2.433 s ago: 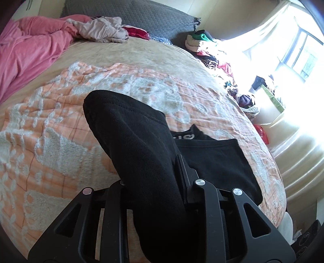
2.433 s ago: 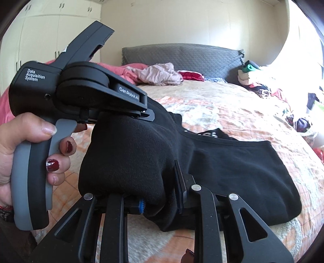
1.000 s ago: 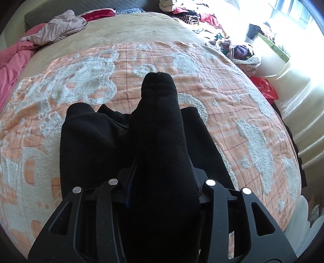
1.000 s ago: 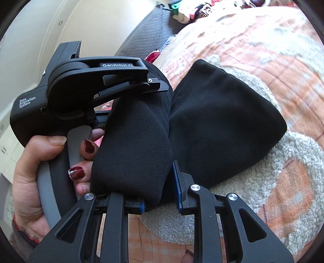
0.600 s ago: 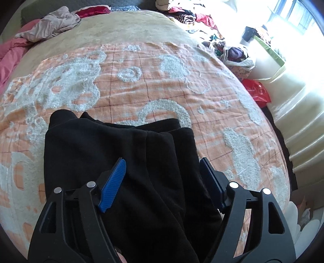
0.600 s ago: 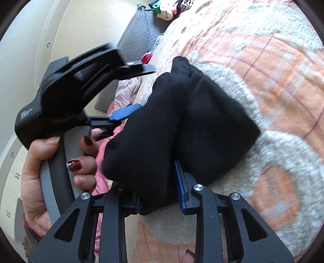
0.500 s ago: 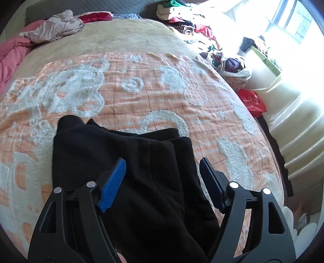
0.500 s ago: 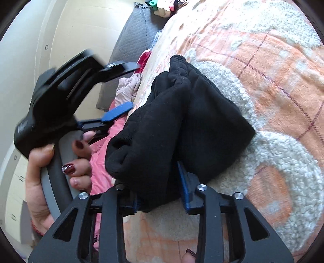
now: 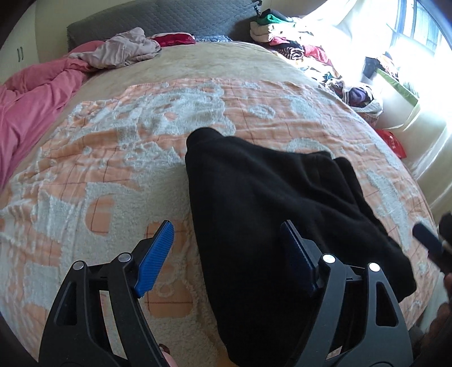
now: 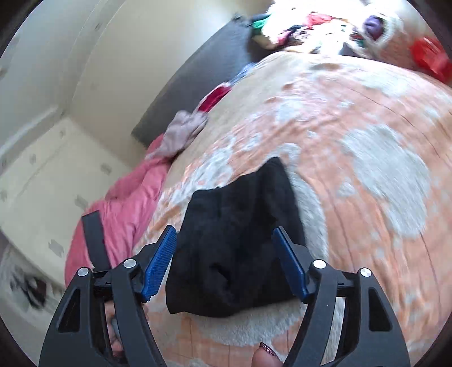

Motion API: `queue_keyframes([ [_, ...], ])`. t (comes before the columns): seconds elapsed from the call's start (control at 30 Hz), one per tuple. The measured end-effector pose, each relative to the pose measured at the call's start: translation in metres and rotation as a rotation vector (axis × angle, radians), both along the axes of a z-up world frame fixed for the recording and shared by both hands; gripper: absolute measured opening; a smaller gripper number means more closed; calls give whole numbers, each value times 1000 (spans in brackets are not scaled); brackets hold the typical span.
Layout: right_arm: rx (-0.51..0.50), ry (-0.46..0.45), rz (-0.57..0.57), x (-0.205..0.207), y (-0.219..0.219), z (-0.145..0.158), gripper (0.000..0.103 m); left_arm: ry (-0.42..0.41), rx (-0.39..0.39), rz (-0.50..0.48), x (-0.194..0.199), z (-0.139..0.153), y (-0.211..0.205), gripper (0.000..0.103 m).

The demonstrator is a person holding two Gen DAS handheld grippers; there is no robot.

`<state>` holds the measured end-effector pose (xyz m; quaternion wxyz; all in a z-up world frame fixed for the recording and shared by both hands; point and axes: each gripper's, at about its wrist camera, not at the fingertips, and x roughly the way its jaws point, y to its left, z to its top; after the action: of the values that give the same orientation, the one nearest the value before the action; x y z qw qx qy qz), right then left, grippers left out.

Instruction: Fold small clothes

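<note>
A bedroom in someone's home. A wide bed (image 9: pixel 175 73) fills most of it, spread with an orange and white blanket (image 9: pixel 118 158), a pink duvet (image 9: pixel 31 104) bunched along one side and a grey quilted headboard (image 9: pixel 169 17) at the far end. Loose clothes (image 9: pixel 285 42) are piled along the bright window (image 9: pixel 423 31) side, and pale wardrobe doors (image 10: pixel 42 175) line the wall.

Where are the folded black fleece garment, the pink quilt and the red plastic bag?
Folded black fleece garment (image 9: pixel 271 203), left wrist view, middle of top layer.
Pink quilt (image 9: pixel 31 104), left wrist view, crumpled surface.
Red plastic bag (image 9: pixel 394 142), left wrist view, bag's centre.
</note>
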<state>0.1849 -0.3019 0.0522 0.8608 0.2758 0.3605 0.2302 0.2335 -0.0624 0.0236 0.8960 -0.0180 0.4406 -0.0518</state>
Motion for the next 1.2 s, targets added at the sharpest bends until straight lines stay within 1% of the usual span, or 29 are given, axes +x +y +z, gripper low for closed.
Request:
queue_keyframes([
  [0.07, -115, 23, 49, 32, 17, -1, 46, 2, 3, -8, -5, -10, -6, 70],
  [0.1, -144, 35, 66, 46, 22, -4, 43, -7, 16, -7, -7, -12, -9, 70],
  [0.2, -235, 149, 85, 82, 35, -31, 43, -32, 41, -6, -11, -12, -14, 70],
  [0.23, -253, 175, 79, 83, 32, -44, 43, -34, 42, -3, -11, -11, -14, 70],
  [0.27, -259, 184, 88, 85, 34, -48, 43, -33, 36, -4, -12, -11, -14, 70],
  [0.33, -252, 167, 108, 90, 36, -53, 40, -37, 40, -12, -13, -11, -16, 70],
  [0.37, -247, 159, 127, 98, 36, -58, 25, -43, 47, -14, -14, -11, -17, 70],
  [0.4, -243, 147, 142, 101, 38, -58, 7, -47, 53, -16, -14, -10, -18, 70],
  [0.47, -265, 98, 150, 101, 41, -52, 7, -52, 32, -20, -15, -6, -18, 70],
  [0.5, -277, 51, 146, 93, 39, -41, 6, -56, 16, -27, -16, -4, -18, 70],
  [0.57, -278, -18, 137, 92, 34, -24, 6, -66, -1, -41, -19, -1, -20, 71],
  [0.63, -298, -47, 114, 92, 28, -18, 6, -76, -24, -64, -21, 0, -24, 76],
  [0.7, -372, -30, 99, 95, 26, -25, 6, -55, -41, -75, -17, -4, -28, 76],
  [0.73, -409, -1, 94, 100, 28, -38, 6, -44, -29, -76, -15, -8, -31, 76],
  [0.8, -428, 66, 90, 111, 30, -62, 8, -37, 2, -79, -13, -13, -38, 77],
  [0.83, -435, 79, 83, 113, 30, -67, 9, -37, 2, -76, -13, -14, -38, 77],
  [0.87, -435, 73, 75, 112, 28, -66, 13, -36, -6, -74, -13, -14, -38, 77],
  [0.9, -416, 67, 64, 110, 24, -61, 20, -37, -9, -72, -14, -14, -37, 78],
  [0.93, -401, 65, 54, 109, 20, -58, 23, -36, -15, -71, -14, -15, -36, 78],
  [1.0, -411, 50, 23, 107, 14, -54, 39, -30, -30, -68, -14, -16, -32, 78],
  [1.07, -410, 57, 1, 111, 10, -57, 46, -24, -43, -63, -14, -17, -30, 79],
  [1.2, -345, 84, 10, 125, 8, -62, 46, -25, -39, -59, -17, -16, -32, 79],
])
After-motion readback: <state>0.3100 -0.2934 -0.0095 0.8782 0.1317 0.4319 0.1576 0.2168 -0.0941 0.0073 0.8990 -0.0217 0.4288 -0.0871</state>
